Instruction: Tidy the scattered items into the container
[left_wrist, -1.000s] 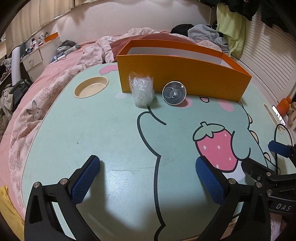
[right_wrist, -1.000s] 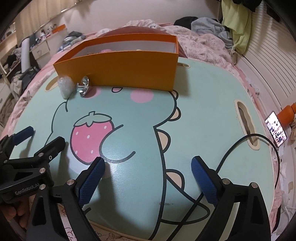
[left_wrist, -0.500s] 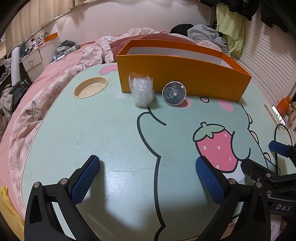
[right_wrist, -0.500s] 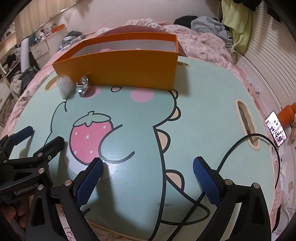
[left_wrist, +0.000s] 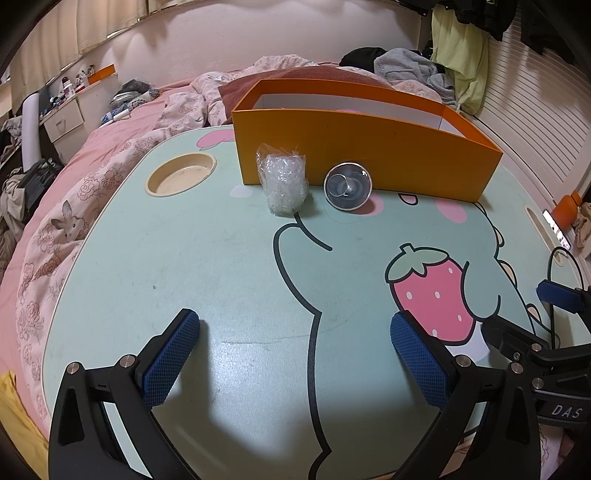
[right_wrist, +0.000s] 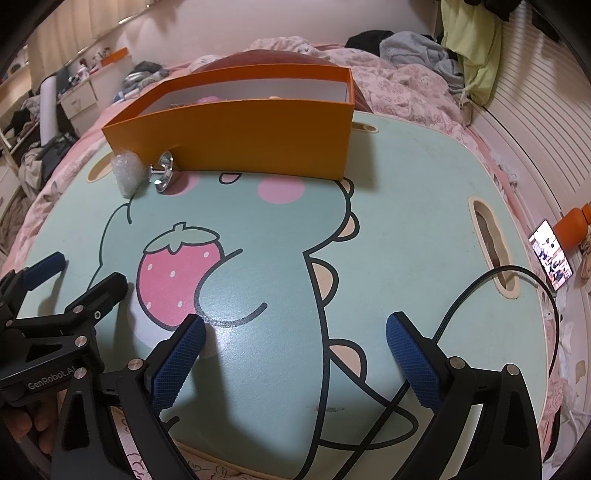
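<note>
An orange box (left_wrist: 365, 147) stands at the far side of the green cartoon table (left_wrist: 207, 266); it also shows in the right wrist view (right_wrist: 255, 136). A clear crumpled plastic bag (left_wrist: 282, 182) and a shiny round metal cup on its side (left_wrist: 348, 186) lie on the table just in front of the box; both show in the right wrist view, the bag (right_wrist: 127, 173) and the cup (right_wrist: 162, 173). My left gripper (left_wrist: 295, 345) is open and empty near the table's front edge. My right gripper (right_wrist: 295, 343) is open and empty, to the right of the left one.
A round cup recess (left_wrist: 181, 174) sits at the table's far left. A slot (right_wrist: 491, 247) is at the right edge, with a black cable (right_wrist: 550, 310) running through it. A phone (right_wrist: 550, 258) and an orange bottle (right_wrist: 572, 229) lie right of the table. Pink bedding (left_wrist: 74, 206) surrounds it.
The right gripper has shifted slightly; the view has moved a little. The left gripper and the objects have not moved.
</note>
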